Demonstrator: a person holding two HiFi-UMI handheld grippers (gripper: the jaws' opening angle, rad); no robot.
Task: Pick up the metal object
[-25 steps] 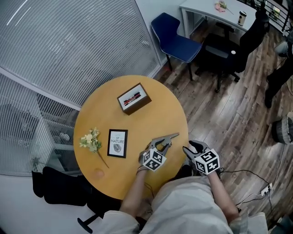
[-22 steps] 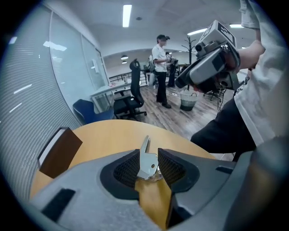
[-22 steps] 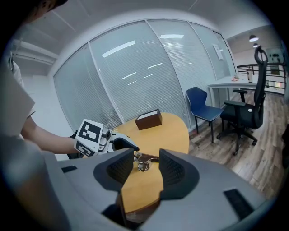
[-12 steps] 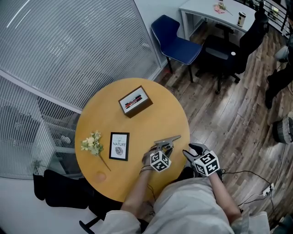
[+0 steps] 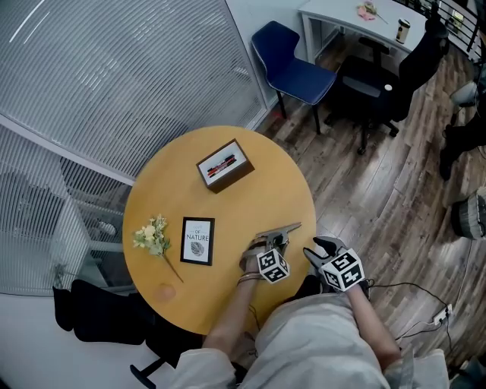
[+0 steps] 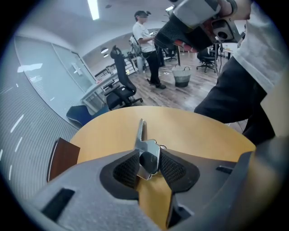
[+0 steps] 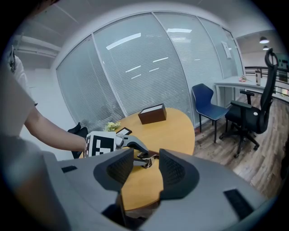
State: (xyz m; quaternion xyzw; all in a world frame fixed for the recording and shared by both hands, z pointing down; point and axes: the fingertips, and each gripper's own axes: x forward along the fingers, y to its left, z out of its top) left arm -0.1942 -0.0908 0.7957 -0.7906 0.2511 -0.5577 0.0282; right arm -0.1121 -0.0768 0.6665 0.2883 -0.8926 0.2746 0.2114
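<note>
The metal object (image 5: pixel 281 230) is a shiny bar with a bent handle end, lying near the right edge of the round wooden table (image 5: pixel 175 175). My left gripper (image 5: pixel 273 245) is shut on its handle end; in the left gripper view the metal object (image 6: pixel 148 155) sits pinched between both pads, its blade pointing away over the table. My right gripper (image 5: pixel 321 248) hovers just off the table's right edge, open with nothing between its fingers. In the right gripper view the left gripper (image 7: pixel 135 146) and the metal object (image 7: pixel 146 159) show beyond the open jaws.
On the table are a brown box (image 5: pixel 223 165) at the back, a framed picture (image 5: pixel 197 240) and a small flower sprig (image 5: pixel 152 235) at the left. A blue chair (image 5: pixel 292 64), a black office chair (image 5: pixel 380 83) and a white desk (image 5: pixel 364 19) stand on the wood floor.
My left gripper has slid a little to the right along the table with the metal object in it. The right gripper has stayed where it was.
</note>
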